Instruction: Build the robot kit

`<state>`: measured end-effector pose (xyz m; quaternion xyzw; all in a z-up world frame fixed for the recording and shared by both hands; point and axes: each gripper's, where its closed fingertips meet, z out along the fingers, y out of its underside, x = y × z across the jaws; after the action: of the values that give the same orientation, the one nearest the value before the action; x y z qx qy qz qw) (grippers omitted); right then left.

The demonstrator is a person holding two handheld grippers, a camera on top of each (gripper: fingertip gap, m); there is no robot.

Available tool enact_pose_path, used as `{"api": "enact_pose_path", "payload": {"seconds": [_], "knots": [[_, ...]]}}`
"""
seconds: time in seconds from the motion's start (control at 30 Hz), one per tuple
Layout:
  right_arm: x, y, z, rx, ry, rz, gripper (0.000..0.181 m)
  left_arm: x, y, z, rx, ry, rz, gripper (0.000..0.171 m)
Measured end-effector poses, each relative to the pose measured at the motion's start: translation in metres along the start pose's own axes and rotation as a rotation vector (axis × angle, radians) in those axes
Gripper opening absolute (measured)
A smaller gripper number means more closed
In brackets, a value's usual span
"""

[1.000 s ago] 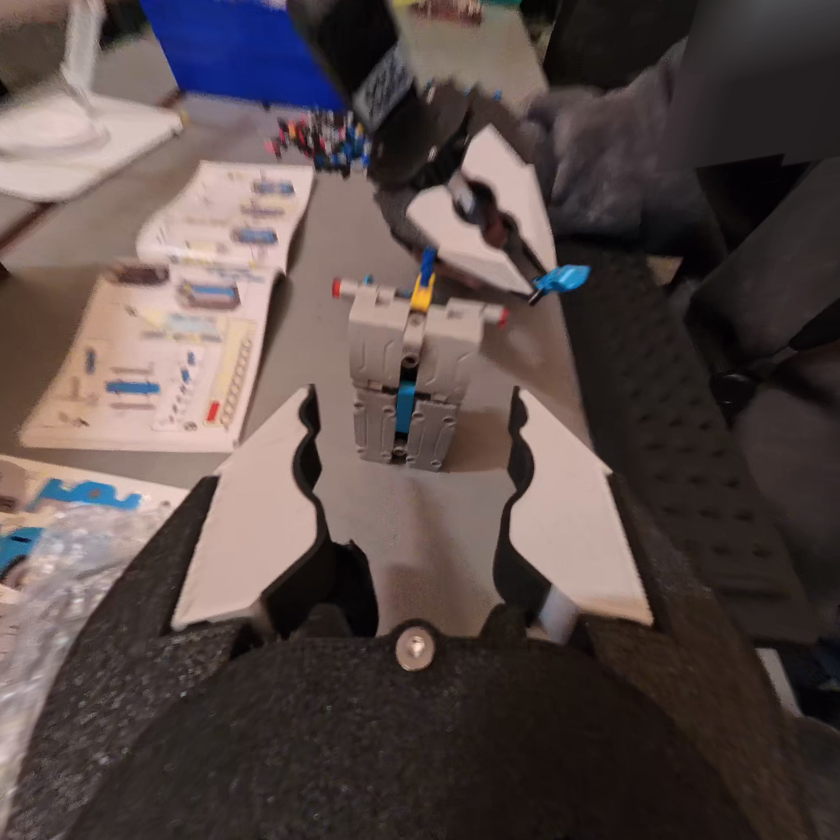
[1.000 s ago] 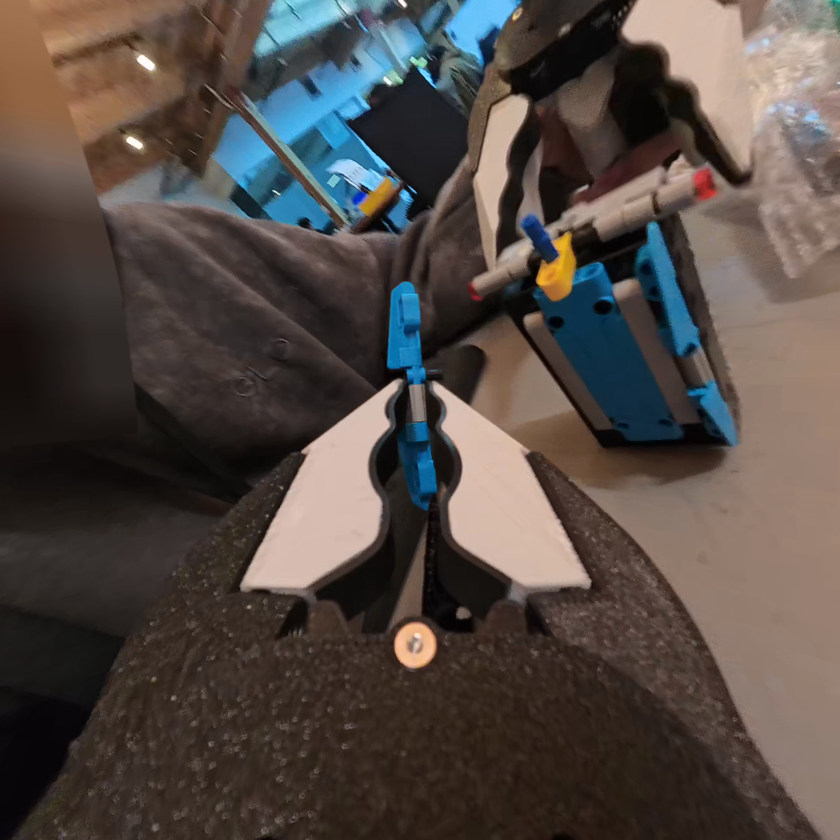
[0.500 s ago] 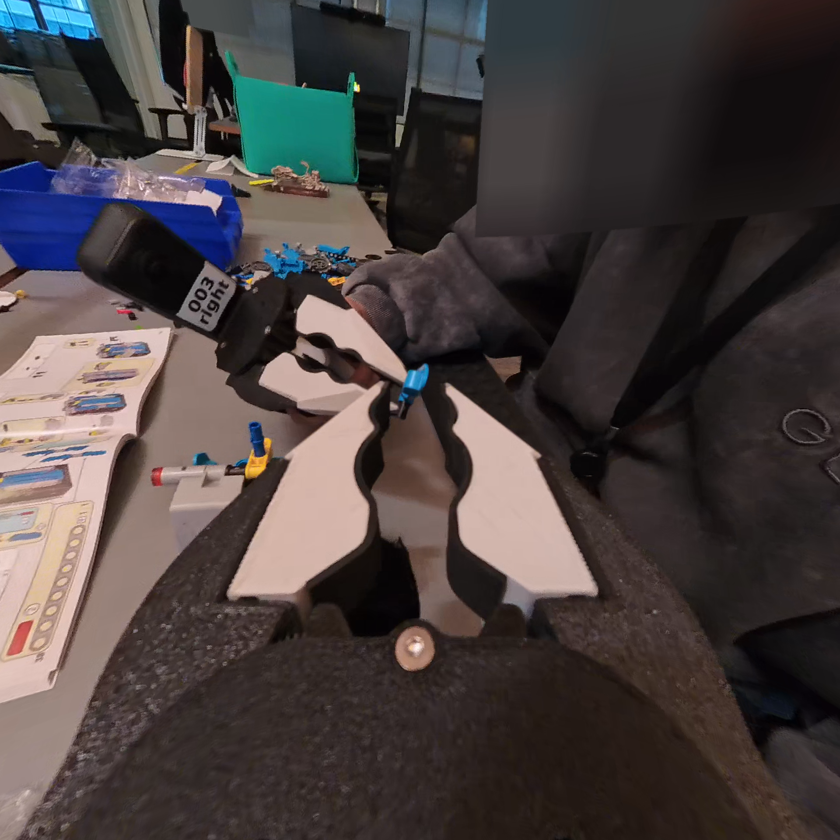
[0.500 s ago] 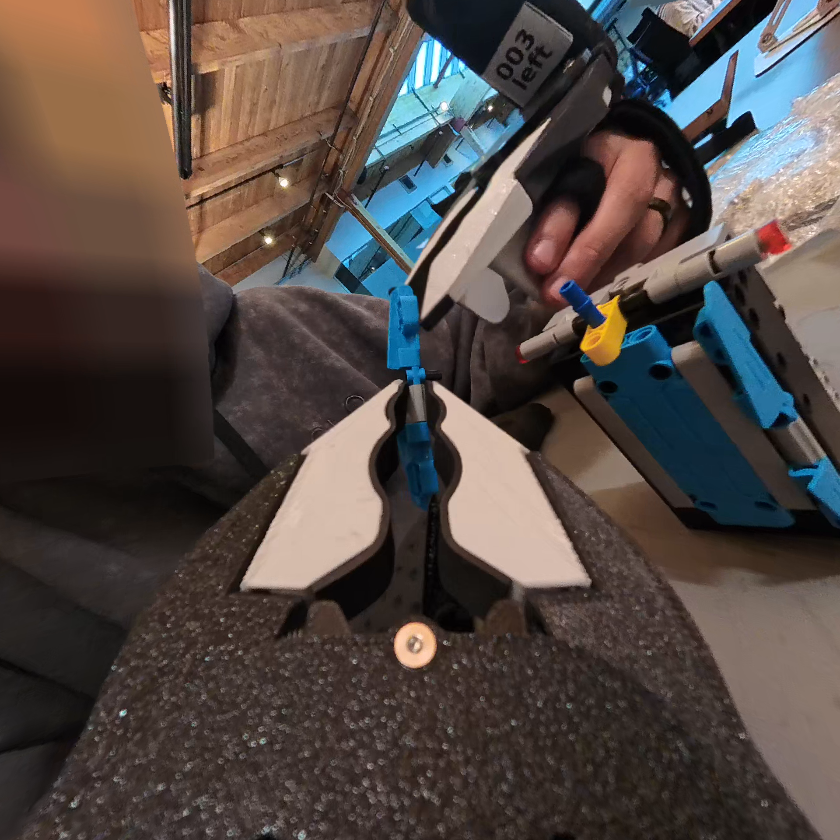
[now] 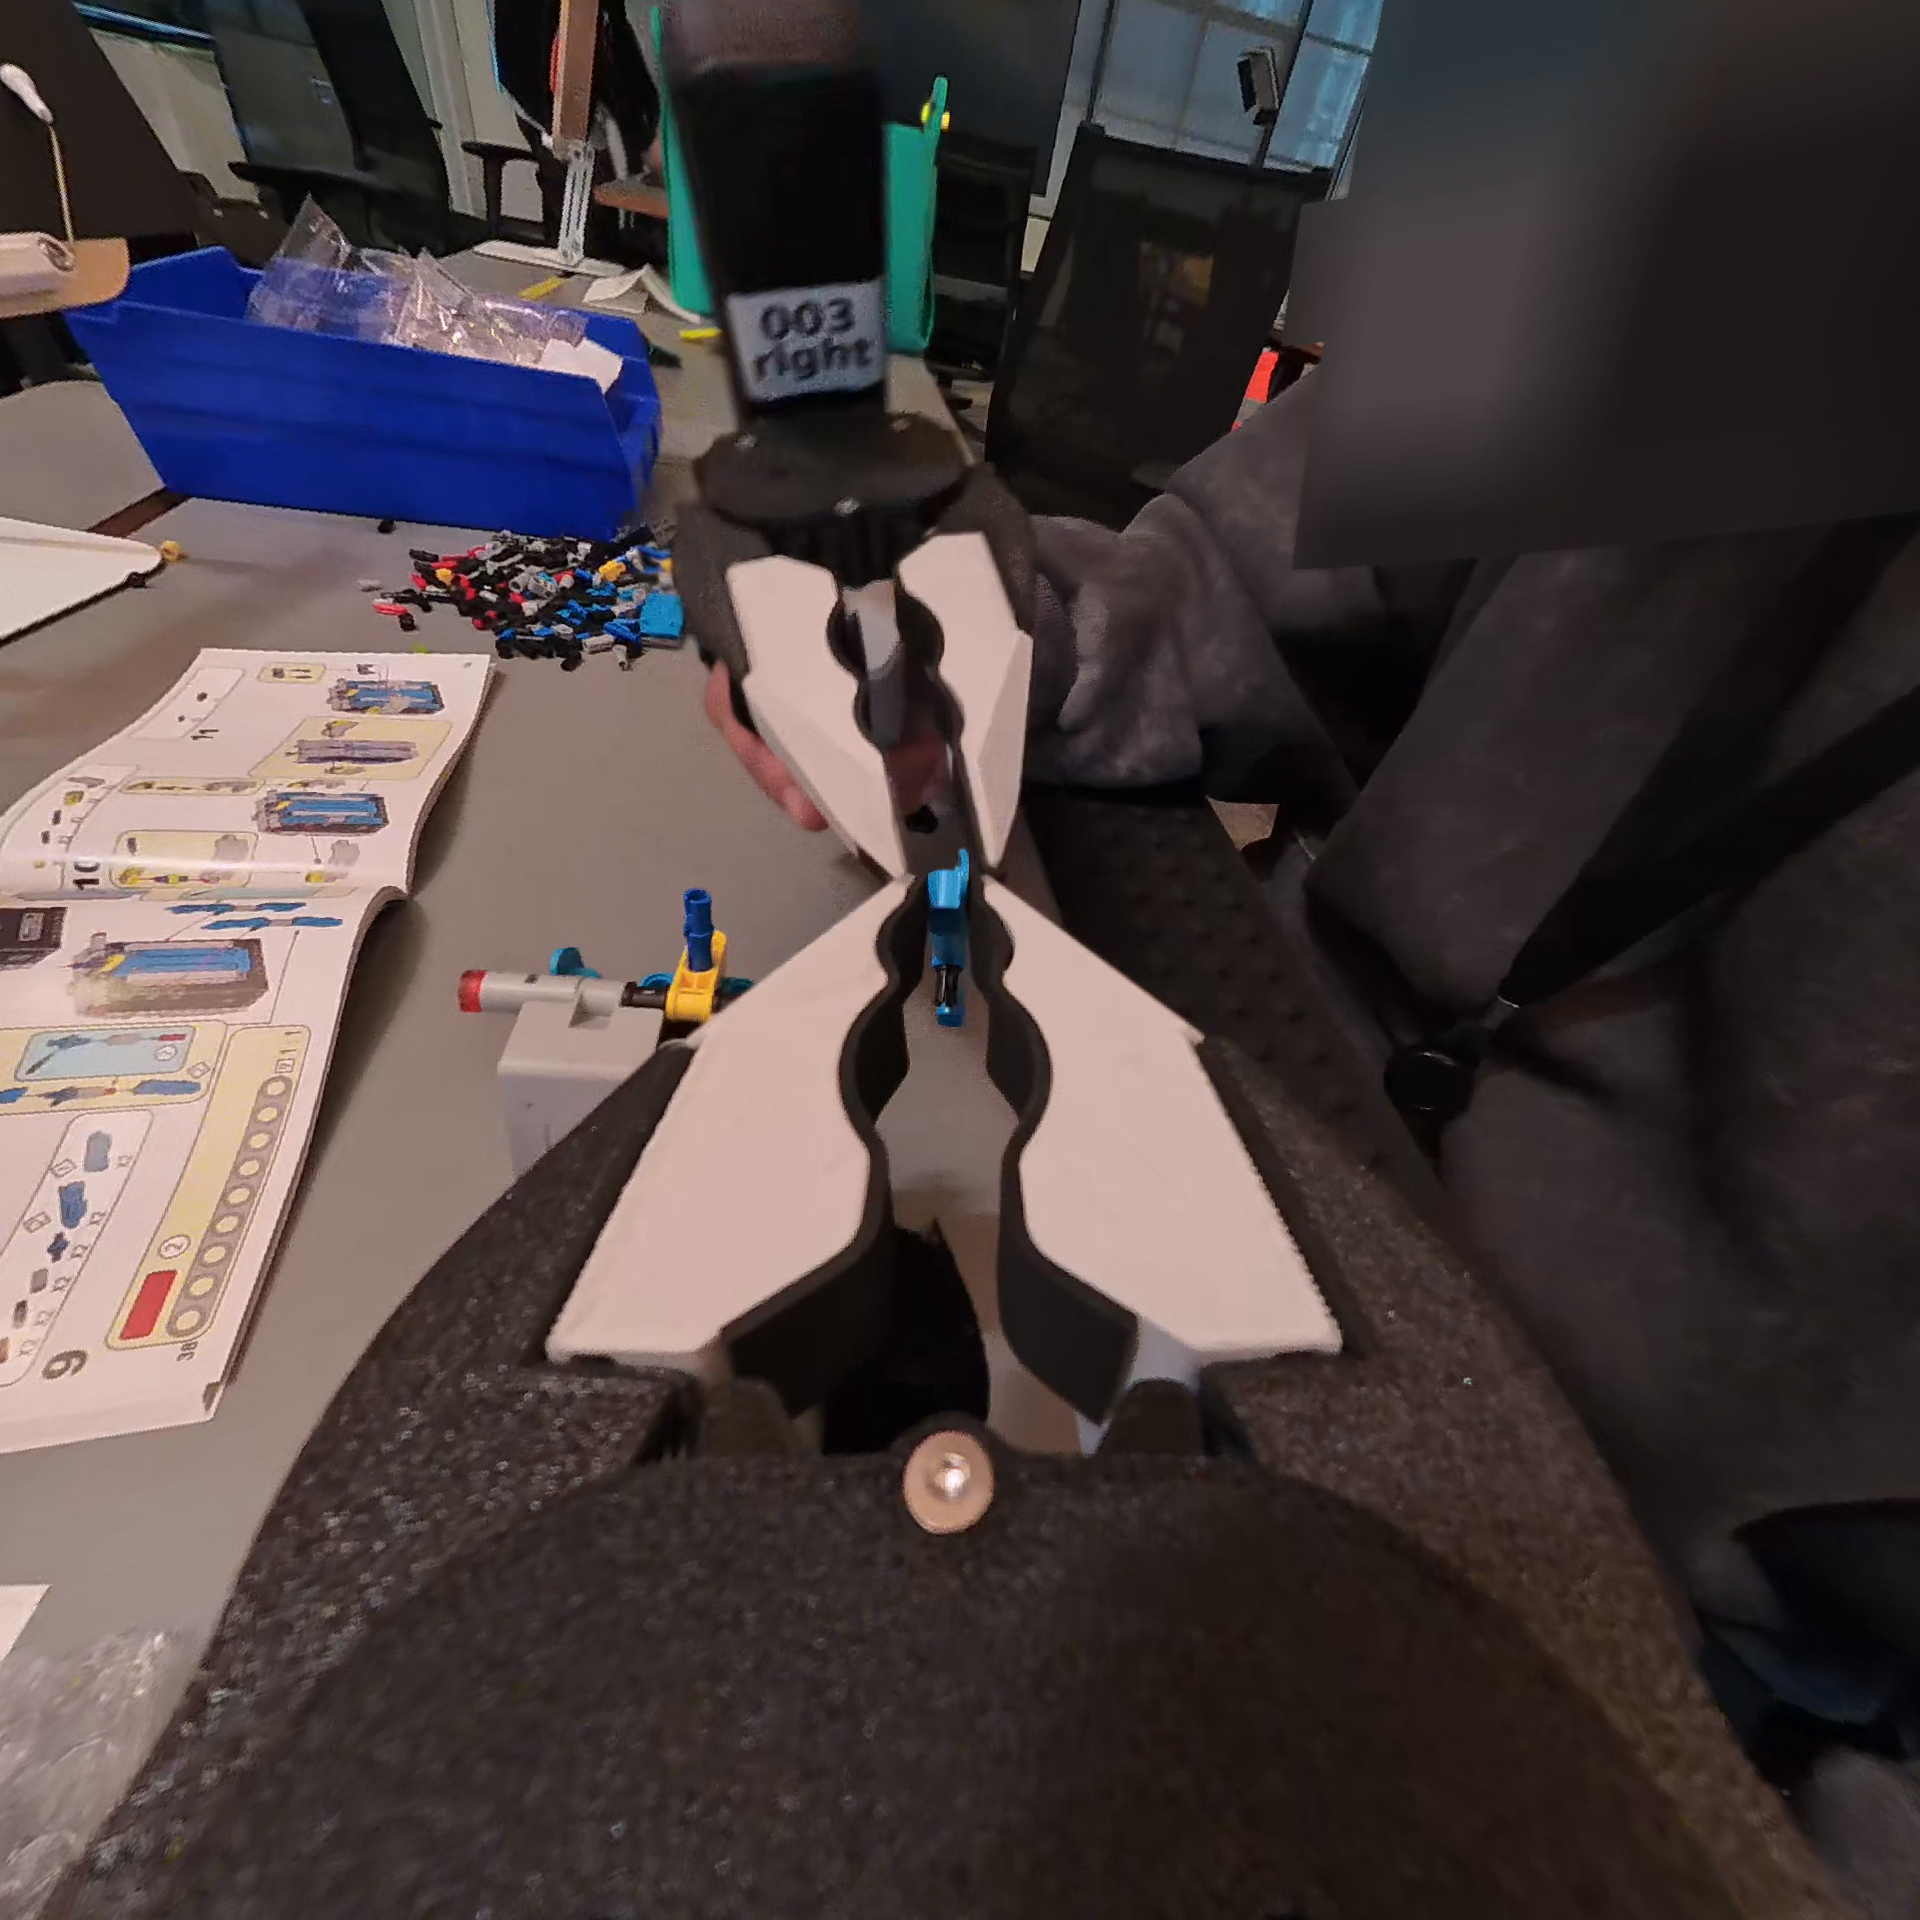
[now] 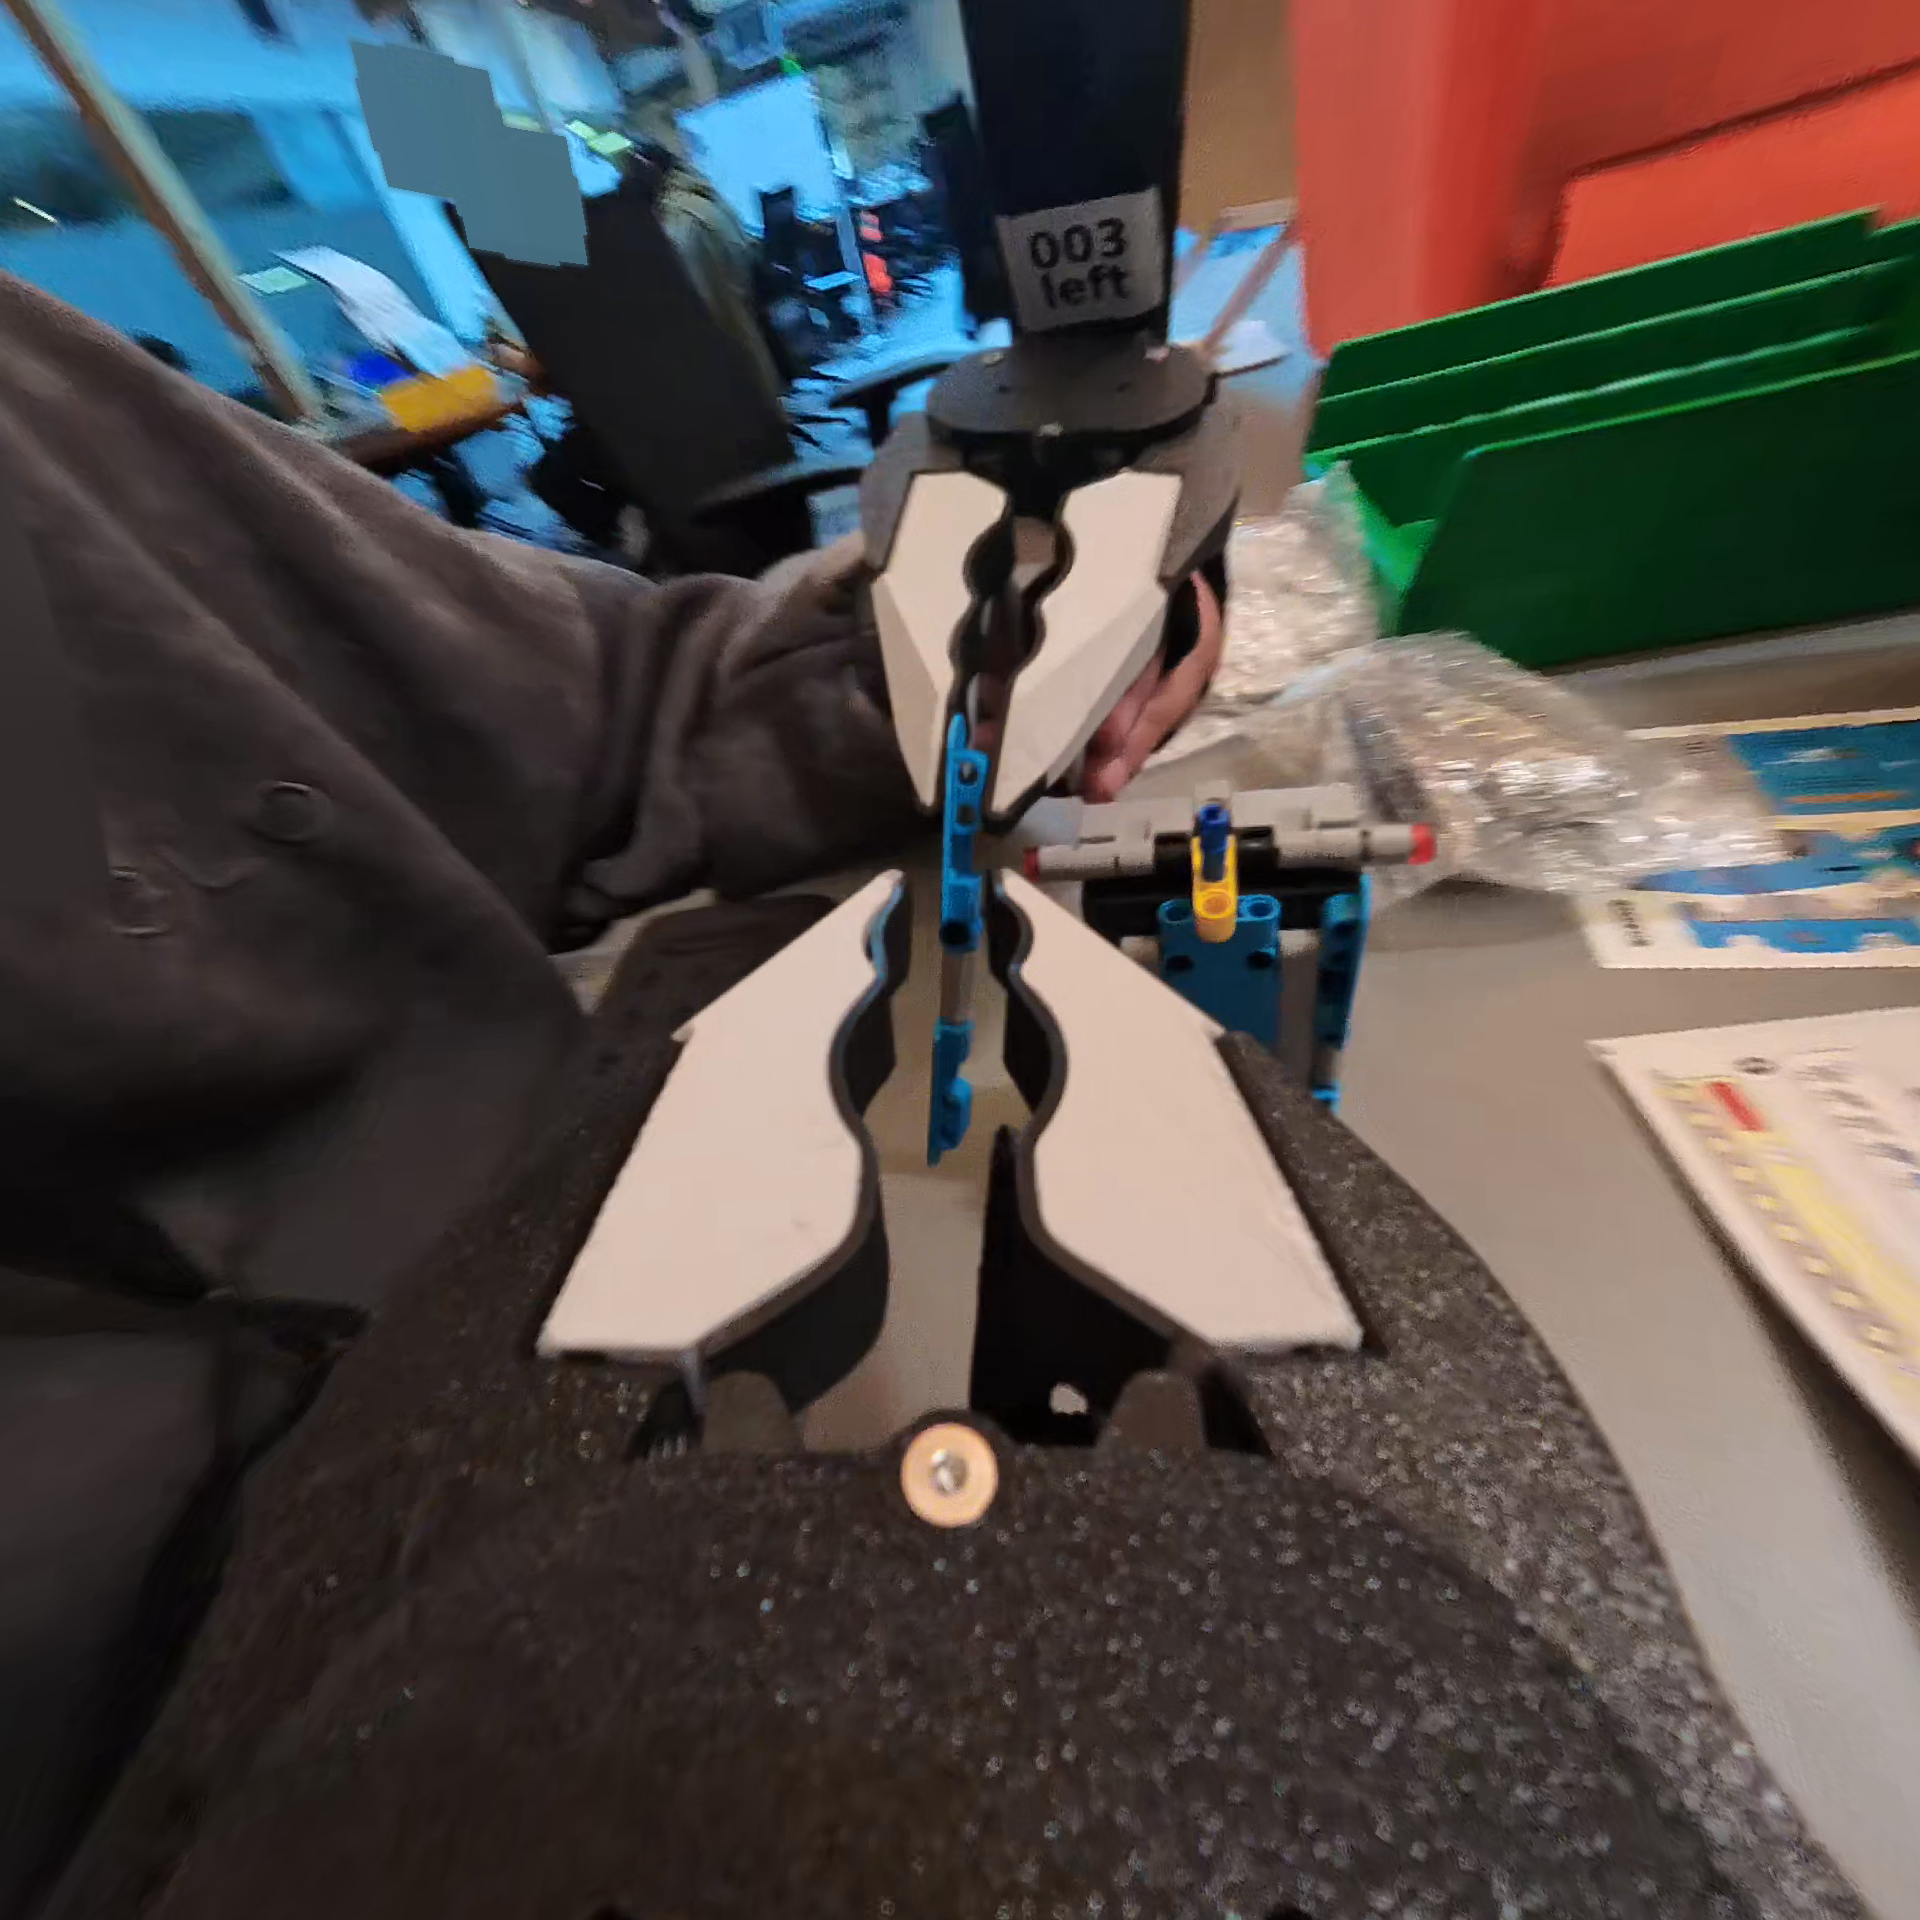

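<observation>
In the left wrist view, my left gripper (image 5: pixel 948 883) is shut on the end of a slim blue piece (image 5: pixel 948 935). The right wrist view shows that piece as two blue beams on a grey axle (image 6: pixel 961 831), its far end pinched in the left gripper (image 6: pixel 971 800). My right gripper (image 6: pixel 948 883) is open: the piece stands between its pads with a gap on each side. It faces the left gripper tip to tip (image 5: pixel 940 842). A grey and blue brick model (image 6: pixel 1226 935) with a yellow connector (image 5: pixel 694 982) stands on the table beside them.
An open instruction booklet (image 5: pixel 208 935), a pile of small parts (image 5: pixel 540 597) and a blue bin (image 5: pixel 364 436) lie to the left. Crinkled plastic bags (image 6: pixel 1507 748), green bins (image 6: pixel 1662 468) and more booklet pages (image 6: pixel 1818 1195) are on the other side. A person's grey sleeve (image 6: pixel 312 779) is close. Only a small space, under 4 cm, lies between the two pairs of fingers.
My left gripper left the model, swung up to the right gripper and shut on the blue piece's free end. The right pads, which had pinched the piece, have parted from it.
</observation>
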<state>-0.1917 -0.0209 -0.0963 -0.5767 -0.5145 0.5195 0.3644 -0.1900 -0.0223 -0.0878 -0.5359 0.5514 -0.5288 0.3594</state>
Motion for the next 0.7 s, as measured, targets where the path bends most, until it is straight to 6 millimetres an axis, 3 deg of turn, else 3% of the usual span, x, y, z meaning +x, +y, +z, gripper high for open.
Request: {"api": "enact_pose_path", "payload": {"seconds": [0.2, 0.5, 0.57, 0.63, 0.7], "knots": [[0.006, 0.011, 0.005, -0.101, 0.183, -0.116, 0.007, -0.003, 0.004, 0.002, -0.018, -0.017, 0.000, 0.006], [0.006, 0.011, 0.002, -0.076, 0.205, -0.024, 0.006, -0.003, 0.000, 0.005, -0.002, -0.043, 0.026, 0.007], [0.008, 0.010, -0.003, -0.040, 0.208, 0.012, 0.006, -0.005, -0.014, -0.005, 0.064, -0.073, 0.064, 0.026], [0.015, 0.016, -0.006, -0.022, 0.217, 0.061, 0.006, -0.016, -0.030, -0.028, 0.163, -0.145, 0.076, 0.036], [0.023, 0.021, -0.008, 0.008, 0.221, 0.124, 0.006, -0.036, -0.022, -0.043, 0.149, -0.233, 0.054, 0.062]]}}
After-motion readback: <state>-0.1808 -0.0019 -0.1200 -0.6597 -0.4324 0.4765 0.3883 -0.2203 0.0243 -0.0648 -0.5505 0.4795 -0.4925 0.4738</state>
